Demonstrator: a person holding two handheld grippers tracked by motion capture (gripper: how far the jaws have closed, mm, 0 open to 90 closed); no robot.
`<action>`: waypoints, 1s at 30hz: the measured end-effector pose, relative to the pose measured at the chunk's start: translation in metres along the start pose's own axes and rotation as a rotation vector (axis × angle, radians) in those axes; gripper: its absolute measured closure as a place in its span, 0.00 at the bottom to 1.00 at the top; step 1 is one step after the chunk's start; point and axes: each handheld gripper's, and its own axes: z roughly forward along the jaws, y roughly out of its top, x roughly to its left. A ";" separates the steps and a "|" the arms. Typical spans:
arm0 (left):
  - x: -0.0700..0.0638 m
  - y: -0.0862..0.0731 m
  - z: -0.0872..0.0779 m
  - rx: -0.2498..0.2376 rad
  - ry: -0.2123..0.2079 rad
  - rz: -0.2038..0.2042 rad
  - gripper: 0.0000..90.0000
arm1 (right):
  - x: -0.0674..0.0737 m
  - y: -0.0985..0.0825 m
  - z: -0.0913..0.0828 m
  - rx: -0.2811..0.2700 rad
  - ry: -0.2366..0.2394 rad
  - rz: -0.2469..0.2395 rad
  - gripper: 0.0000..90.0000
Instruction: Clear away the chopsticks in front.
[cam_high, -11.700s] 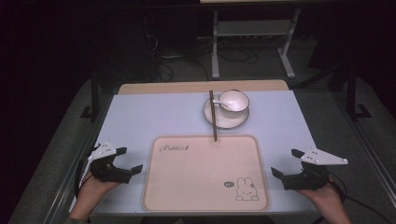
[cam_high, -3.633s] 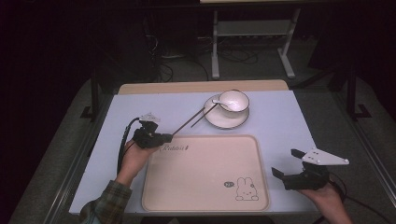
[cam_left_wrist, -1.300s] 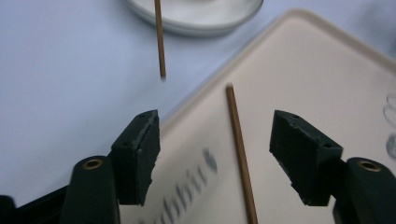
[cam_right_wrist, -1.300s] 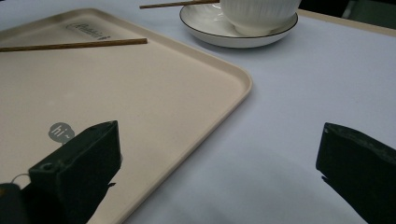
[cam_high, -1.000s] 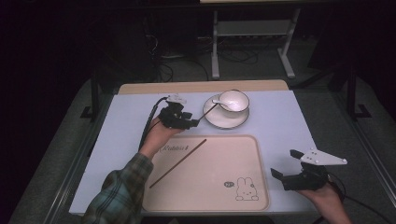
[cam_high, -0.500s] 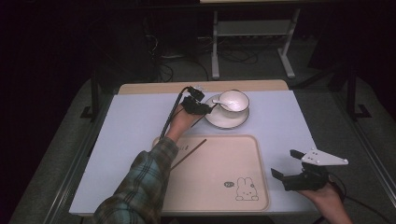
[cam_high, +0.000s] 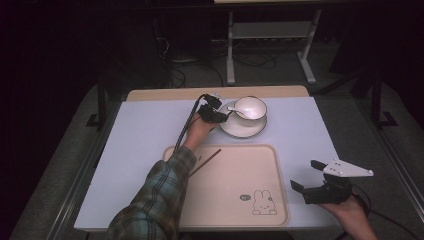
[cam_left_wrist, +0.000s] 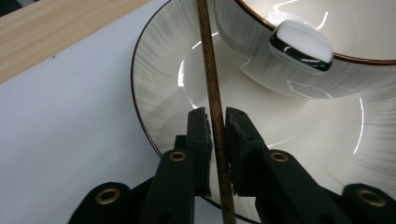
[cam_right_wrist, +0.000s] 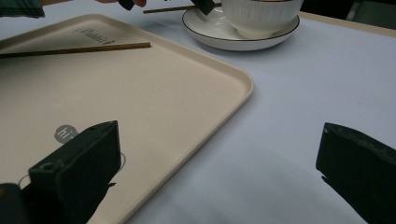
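Two chopsticks are in play: one (cam_left_wrist: 212, 93) stands pinched between the pads of the left claw (cam_left_wrist: 215, 122), whose jaws have just been closing onto it, and it runs forward from the claw across the saucer (cam_left_wrist: 159, 70) toward the bowl (cam_left_wrist: 299, 65), with the white spoon (cam_left_wrist: 301, 42) hooked over the bowl rim ahead and to the right of the claw. The other chopstick (cam_high: 206, 161) lies on the beige tray (cam_high: 235, 200), behind the left claw and beside the plaid sleeve (cam_high: 155, 200). The right claw (cam_high: 306, 176) rests on the worktop (cam_high: 140, 130) with its jaws spread wide and nothing between them, the tray corner just beside its left jaw and the saucer far ahead.
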 end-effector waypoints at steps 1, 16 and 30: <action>0.000 0.000 0.000 -0.002 0.005 -0.001 0.92 | 0.000 0.000 0.000 0.000 0.000 0.000 0.00; 0.009 0.001 -0.041 -0.022 0.024 -0.056 0.94 | -0.001 0.000 -0.001 -0.001 -0.002 0.001 0.00; 0.005 -0.048 -0.107 -0.028 0.016 -0.085 0.94 | 0.000 0.000 0.000 0.003 -0.005 -0.004 0.00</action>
